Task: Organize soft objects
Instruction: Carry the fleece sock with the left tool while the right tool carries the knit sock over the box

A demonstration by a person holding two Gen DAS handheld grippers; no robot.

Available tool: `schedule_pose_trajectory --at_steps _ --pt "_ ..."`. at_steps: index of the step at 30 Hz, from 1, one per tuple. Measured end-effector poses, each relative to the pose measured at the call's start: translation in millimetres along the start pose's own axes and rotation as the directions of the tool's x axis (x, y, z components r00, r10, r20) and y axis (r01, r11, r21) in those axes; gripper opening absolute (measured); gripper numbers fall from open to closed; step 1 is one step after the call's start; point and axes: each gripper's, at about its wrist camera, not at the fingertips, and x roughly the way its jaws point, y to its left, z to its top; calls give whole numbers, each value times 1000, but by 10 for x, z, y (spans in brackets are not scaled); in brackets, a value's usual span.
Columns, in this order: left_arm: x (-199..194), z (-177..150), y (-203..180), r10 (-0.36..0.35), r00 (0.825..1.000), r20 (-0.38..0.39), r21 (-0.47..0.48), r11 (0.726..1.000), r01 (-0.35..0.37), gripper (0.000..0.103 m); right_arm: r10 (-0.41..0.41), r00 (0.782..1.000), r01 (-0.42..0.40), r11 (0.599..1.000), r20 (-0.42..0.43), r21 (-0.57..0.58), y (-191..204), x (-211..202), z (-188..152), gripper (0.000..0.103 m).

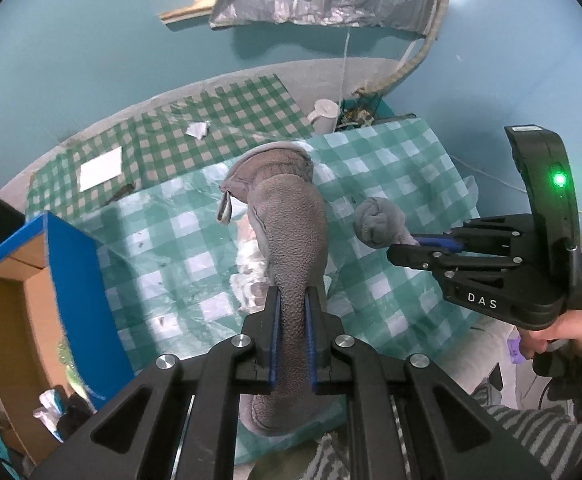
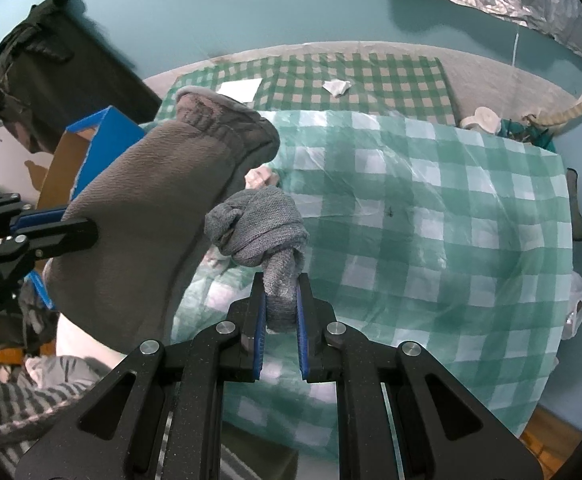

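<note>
Grippers both clamped on soft goods, raised above checked cloth (image 1: pixel 391 168).
Left gripper (image 1: pixel 291 300) pinches slipper (image 1: pixel 291 232); right gripper (image 2: pixel 281 292) pinches knotted sock (image 2: pixel 259 228); blue box (image 1: pixel 79 272) beside them.

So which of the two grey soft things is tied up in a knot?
The small grey knotted sock, held by the right gripper. The big grey fleece slipper in the left gripper is long and unknotted.

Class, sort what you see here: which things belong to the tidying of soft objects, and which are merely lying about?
Belonging to the job:
- grey fleece slipper, gripped by left gripper
- knotted grey sock, gripped by right gripper
- blue cardboard box, probably

Lying about:
- white paper sheet
- crumpled paper scrap
- white kettle
</note>
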Motion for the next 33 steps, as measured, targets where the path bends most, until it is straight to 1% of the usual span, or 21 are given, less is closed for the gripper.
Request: schedule_pose_trajectory --at_steps 4,7,13,18,24,33 --pt "-143 -36 106 2 1000 18 -27 1000 -1 10 9 1000 -9 1000 7 -12 114 -27 34 11" --pt "-253 -71 185 24 999 38 -42 999 -22 11 14 1000 -14 1000 13 -21 202 -41 54 11" --pt "-412 -158 417 23 998 60 -106 994 -17 10 26 1000 -25 999 15 -43 381 -53 98 11" --pt "-575 -258 623 45 995 83 -158 987 -32 10 40 999 -39 997 19 -70 544 -57 152 11" --pt "-742 -366 888 95 990 104 -218 973 -71 10 62 998 -60 992 20 -112 785 -31 226 11" --pt "-1002 -530 1261 143 980 136 -307 947 -96 10 110 994 -105 974 12 -201 1301 74 390 11"
